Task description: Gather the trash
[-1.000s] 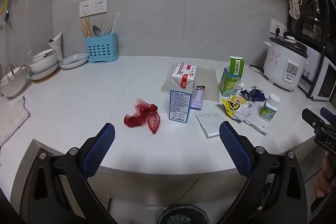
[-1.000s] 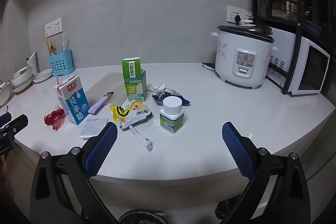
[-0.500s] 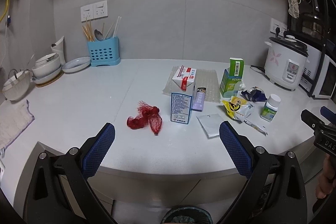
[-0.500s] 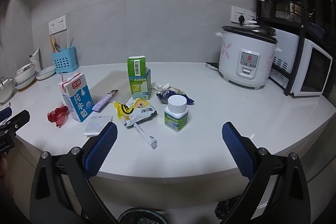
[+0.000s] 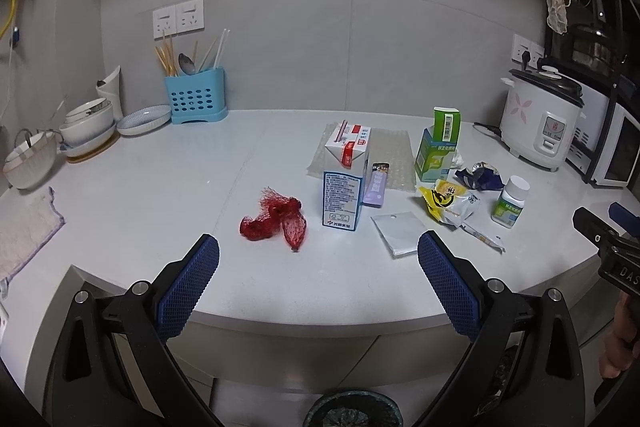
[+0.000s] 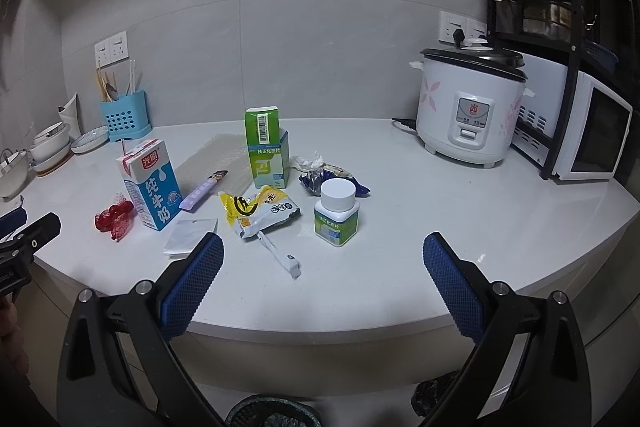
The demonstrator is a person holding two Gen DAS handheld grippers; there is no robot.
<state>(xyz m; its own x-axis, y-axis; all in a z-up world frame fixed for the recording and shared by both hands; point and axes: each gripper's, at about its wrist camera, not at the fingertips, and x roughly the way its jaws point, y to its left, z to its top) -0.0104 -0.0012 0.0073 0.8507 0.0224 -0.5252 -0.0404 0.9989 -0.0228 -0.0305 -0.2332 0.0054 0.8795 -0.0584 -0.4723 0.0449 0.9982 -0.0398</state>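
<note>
Trash lies on the white counter (image 5: 160,195): a red mesh net (image 5: 276,221) (image 6: 114,221), a blue milk carton (image 5: 345,183) (image 6: 150,183), a purple sachet (image 5: 376,183), a clear flat bag (image 5: 400,238), a yellow wrapper (image 6: 258,211), a green box (image 6: 266,149), a dark blue wrapper (image 6: 316,181) and a white pill bottle (image 6: 336,213). My left gripper (image 5: 318,283) hangs open before the counter edge, nearest the net. My right gripper (image 6: 322,279) is open too, short of the bottle. Both are empty. A dark waste basket (image 5: 352,409) sits below on the floor.
A blue utensil holder (image 5: 196,99), stacked bowls (image 5: 86,131) and a cloth (image 5: 24,227) occupy the left. A rice cooker (image 6: 470,115) and microwave (image 6: 588,135) stand at the right. A hand (image 5: 618,343) holds the other gripper at the right edge.
Both grippers have risen and drawn back a little from the counter, so the trash looks slightly lower and farther. Nothing on the counter has moved.
</note>
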